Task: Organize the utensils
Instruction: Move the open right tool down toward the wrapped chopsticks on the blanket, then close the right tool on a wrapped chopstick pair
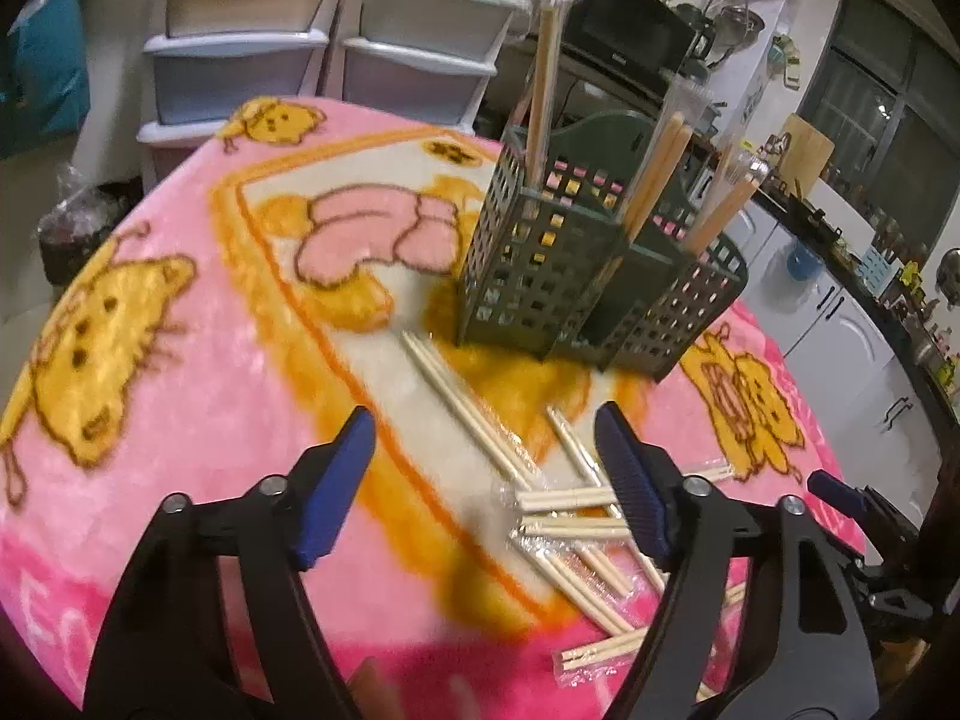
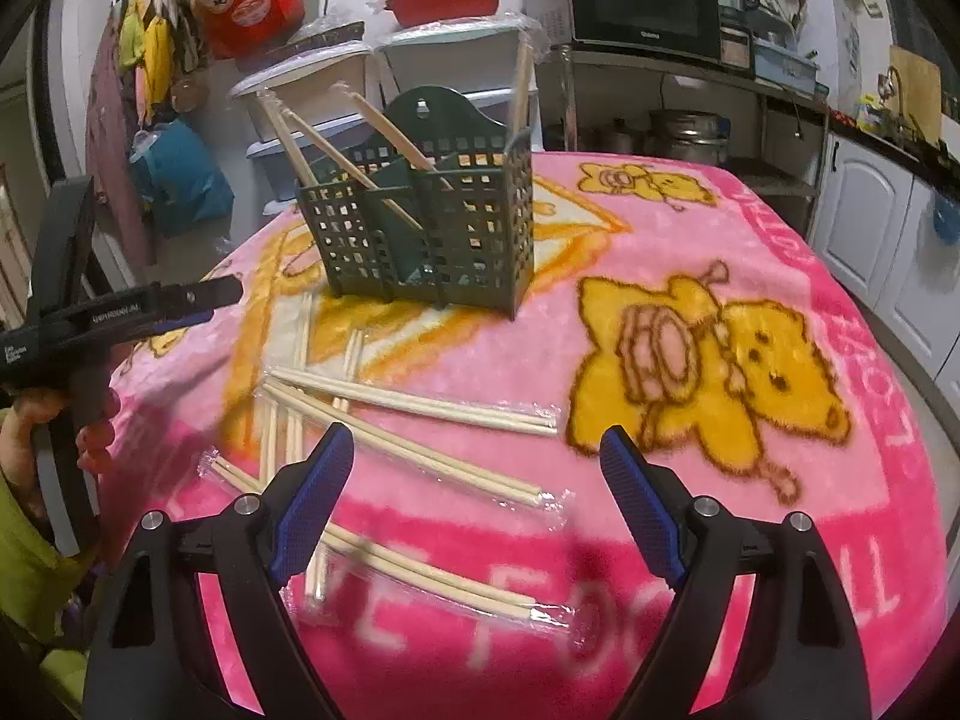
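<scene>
While wrapped chopsticks (image 2: 414,402) litter the blanket (image 2: 780,252), each gripper (image 1: 486,474) (image 2: 474,480) hangs released

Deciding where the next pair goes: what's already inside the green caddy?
The green caddy holds wrapped chopstick pairs leaning out of its compartments. Their lower ends and the compartment floors are hidden by the lattice walls.

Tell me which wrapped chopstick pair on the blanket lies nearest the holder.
The pair whose far tip almost reaches the green holder's base; the rest lie piled nearer the left gripper.
</scene>
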A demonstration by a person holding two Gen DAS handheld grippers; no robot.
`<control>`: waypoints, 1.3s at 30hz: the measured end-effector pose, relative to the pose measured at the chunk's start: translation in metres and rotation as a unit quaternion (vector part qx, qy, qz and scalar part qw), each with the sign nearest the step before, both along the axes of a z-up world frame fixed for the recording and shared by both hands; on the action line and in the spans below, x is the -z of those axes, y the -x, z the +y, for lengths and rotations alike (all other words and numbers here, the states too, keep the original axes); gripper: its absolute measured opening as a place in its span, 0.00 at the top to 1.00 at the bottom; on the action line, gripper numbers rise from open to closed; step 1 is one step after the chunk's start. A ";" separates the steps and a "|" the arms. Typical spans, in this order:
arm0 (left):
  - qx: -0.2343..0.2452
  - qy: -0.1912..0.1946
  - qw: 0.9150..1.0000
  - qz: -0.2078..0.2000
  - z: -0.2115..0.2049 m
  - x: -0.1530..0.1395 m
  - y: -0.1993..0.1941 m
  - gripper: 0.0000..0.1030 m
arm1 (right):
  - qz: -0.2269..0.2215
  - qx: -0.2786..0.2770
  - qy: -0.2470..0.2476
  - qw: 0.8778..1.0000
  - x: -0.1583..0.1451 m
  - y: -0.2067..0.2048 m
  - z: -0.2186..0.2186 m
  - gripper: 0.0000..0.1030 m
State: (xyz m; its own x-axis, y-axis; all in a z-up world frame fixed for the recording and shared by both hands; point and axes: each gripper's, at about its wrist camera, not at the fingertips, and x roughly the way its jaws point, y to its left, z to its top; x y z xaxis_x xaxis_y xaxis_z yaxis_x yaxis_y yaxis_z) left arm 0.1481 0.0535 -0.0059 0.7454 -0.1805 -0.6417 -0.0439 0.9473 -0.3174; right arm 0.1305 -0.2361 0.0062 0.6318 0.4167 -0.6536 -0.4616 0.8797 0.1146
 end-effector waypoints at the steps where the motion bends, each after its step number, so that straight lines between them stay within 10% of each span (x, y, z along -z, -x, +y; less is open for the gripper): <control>1: 0.002 0.002 1.000 0.004 0.000 0.003 -0.001 0.40 | 0.002 0.002 -0.001 1.000 0.001 -0.001 -0.001 0.21; 17: 0.000 0.011 0.999 0.043 0.004 0.029 -0.009 0.51 | 0.092 0.031 -0.050 0.994 0.043 -0.025 -0.027 0.56; 39: 0.011 0.010 0.998 0.060 -0.003 0.040 -0.017 0.60 | 0.078 0.041 -0.048 0.995 0.048 -0.029 -0.037 0.95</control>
